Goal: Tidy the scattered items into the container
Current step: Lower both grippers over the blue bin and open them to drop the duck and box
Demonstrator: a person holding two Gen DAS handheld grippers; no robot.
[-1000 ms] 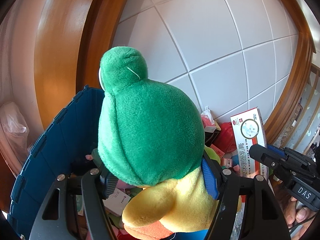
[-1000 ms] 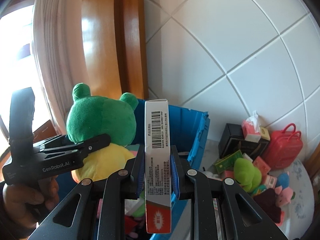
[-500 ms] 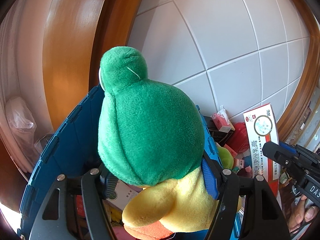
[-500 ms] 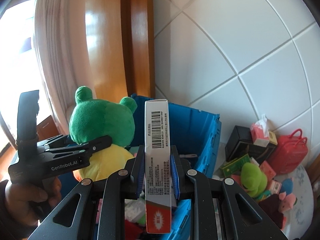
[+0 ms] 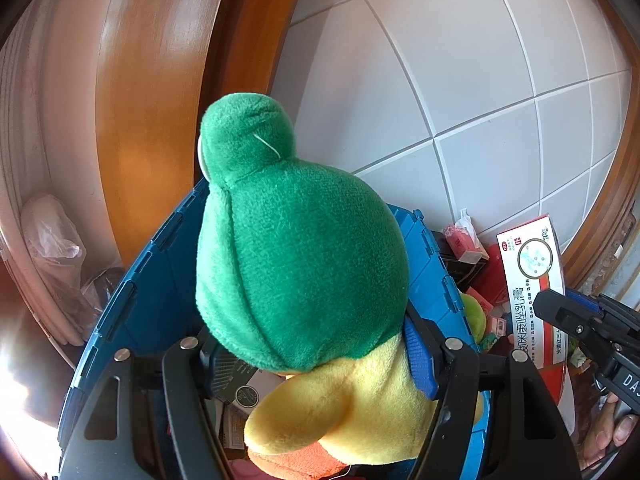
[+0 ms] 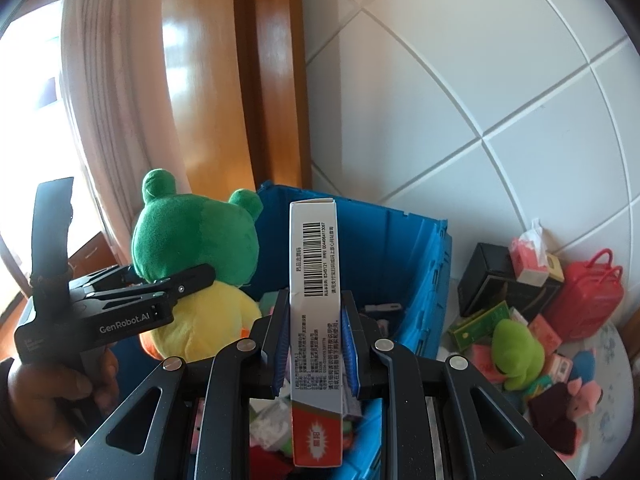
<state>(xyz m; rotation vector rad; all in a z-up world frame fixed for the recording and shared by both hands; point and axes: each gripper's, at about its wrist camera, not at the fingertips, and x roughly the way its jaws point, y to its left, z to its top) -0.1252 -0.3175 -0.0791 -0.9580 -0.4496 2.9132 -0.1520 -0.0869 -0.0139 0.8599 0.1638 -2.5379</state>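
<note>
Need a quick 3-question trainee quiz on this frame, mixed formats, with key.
1. True or false: the left gripper holds the green frog plush.
2. What is the right gripper shut on? A) red bag B) white medicine box C) black box
3. Fill in: the items still outside lie to the ___ of the blue crate in the right wrist view.

Key: 1 true. 2 B, the white medicine box. 3 right, among them the red bag and black box.

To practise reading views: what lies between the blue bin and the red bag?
In the right wrist view, a black box stands between the bin and the bag.
</note>
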